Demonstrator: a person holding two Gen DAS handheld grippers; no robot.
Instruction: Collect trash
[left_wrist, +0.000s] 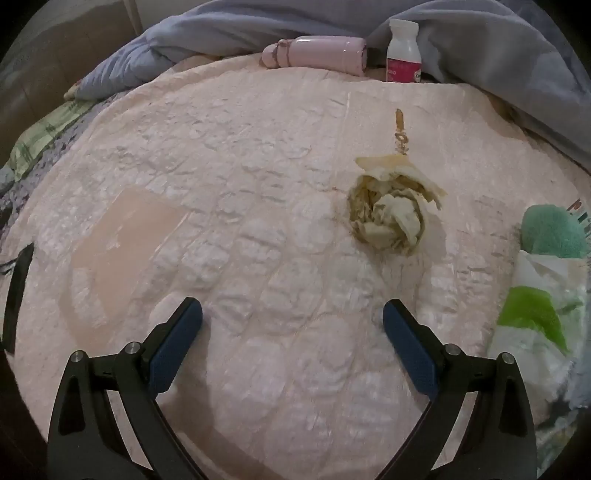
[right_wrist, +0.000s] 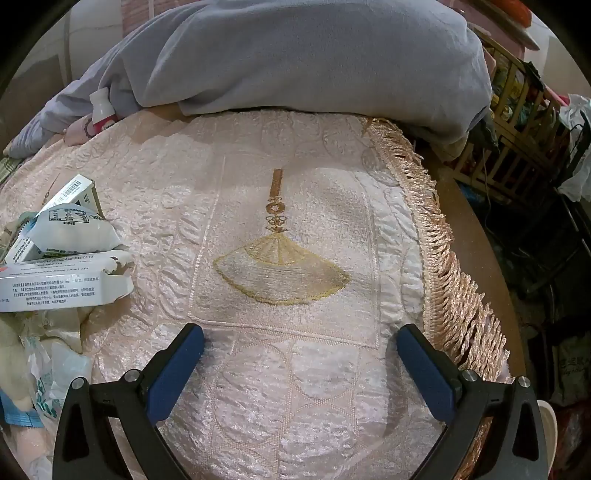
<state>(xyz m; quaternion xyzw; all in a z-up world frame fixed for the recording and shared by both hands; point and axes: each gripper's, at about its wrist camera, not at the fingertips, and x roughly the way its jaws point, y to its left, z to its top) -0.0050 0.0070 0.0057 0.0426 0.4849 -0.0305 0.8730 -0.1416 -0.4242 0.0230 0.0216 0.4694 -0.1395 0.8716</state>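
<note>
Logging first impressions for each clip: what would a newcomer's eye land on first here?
Probably the crumpled yellowish wad of paper lying alone on the pink quilted cover, ahead and right of the open left tool. In the right wrist view, the gold embroidered fan sits centre, with torn medicine boxes heaped at the left edge.

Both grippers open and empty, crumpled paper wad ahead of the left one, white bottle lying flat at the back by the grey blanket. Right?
Nearly. The white bottle stands upright, not flat; the left wrist view shows it beside a pink flask that lies on its side. The rest holds: left gripper and right gripper open and empty, paper wad ahead of the left.
</note>
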